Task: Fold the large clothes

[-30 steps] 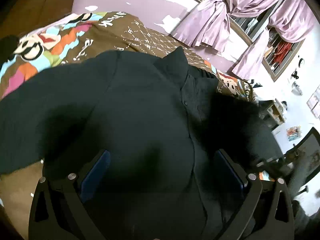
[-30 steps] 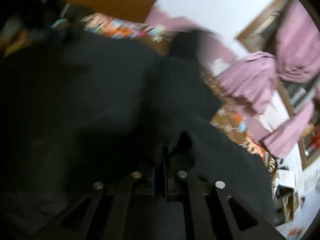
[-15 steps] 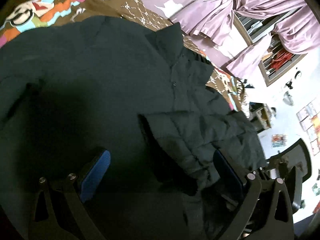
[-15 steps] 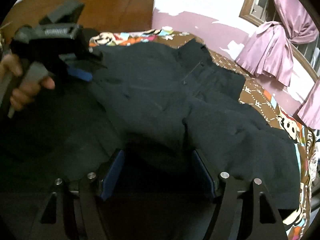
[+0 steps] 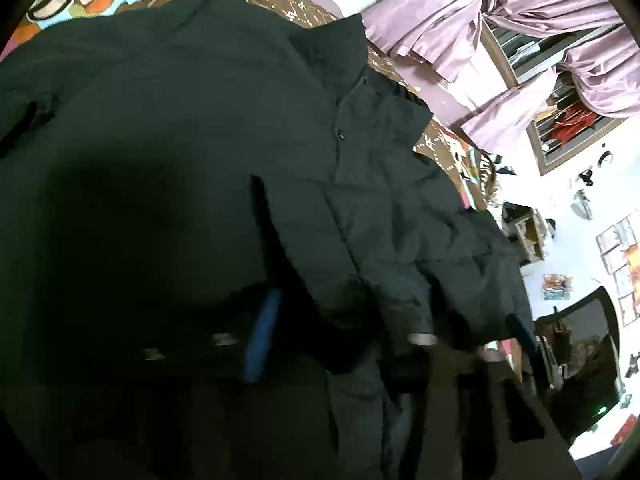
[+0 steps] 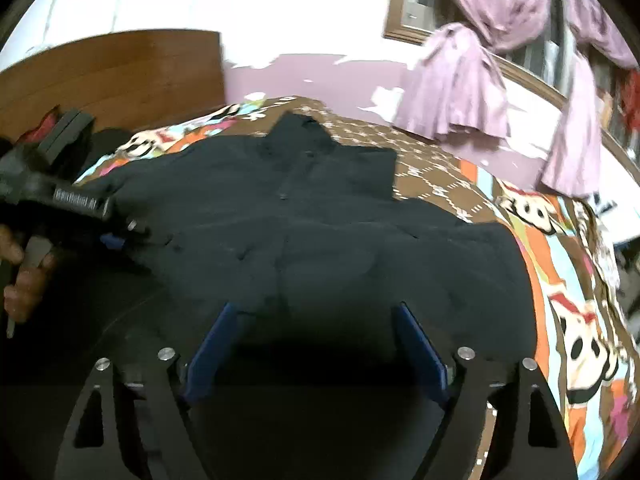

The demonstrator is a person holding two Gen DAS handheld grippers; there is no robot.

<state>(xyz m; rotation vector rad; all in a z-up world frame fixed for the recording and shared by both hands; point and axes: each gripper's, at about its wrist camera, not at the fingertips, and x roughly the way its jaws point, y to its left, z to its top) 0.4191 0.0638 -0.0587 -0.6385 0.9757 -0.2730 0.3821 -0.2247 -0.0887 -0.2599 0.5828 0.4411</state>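
Note:
A large black padded jacket (image 6: 320,240) lies spread on the bed, collar toward the far wall. Its right sleeve (image 5: 420,248) is folded in over the front. My left gripper (image 5: 324,320) is down at the jacket's near left part and its jaws are closing. A thick fold of black fabric is bunched between them, one blue pad (image 5: 262,332) shows, and the other is buried in cloth. The right wrist view shows that left gripper (image 6: 116,236) held by a hand (image 6: 24,276) at the jacket's left side. My right gripper (image 6: 316,320) hovers over the hem, jaws opening, nothing pinched.
The bed has a brown, colourful cartoon-print cover (image 6: 560,280) and a wooden headboard (image 6: 120,76) at the far left. Purple curtains (image 6: 472,80) hang at a window on the far wall. A dark chair (image 5: 580,360) and cluttered shelves (image 5: 528,232) stand off the bed's right side.
My right gripper let go of the jacket, opened wide and drew back. My left gripper sank onto the jacket and its wide jaws closed in on a fold. The sleeve now lies across the front.

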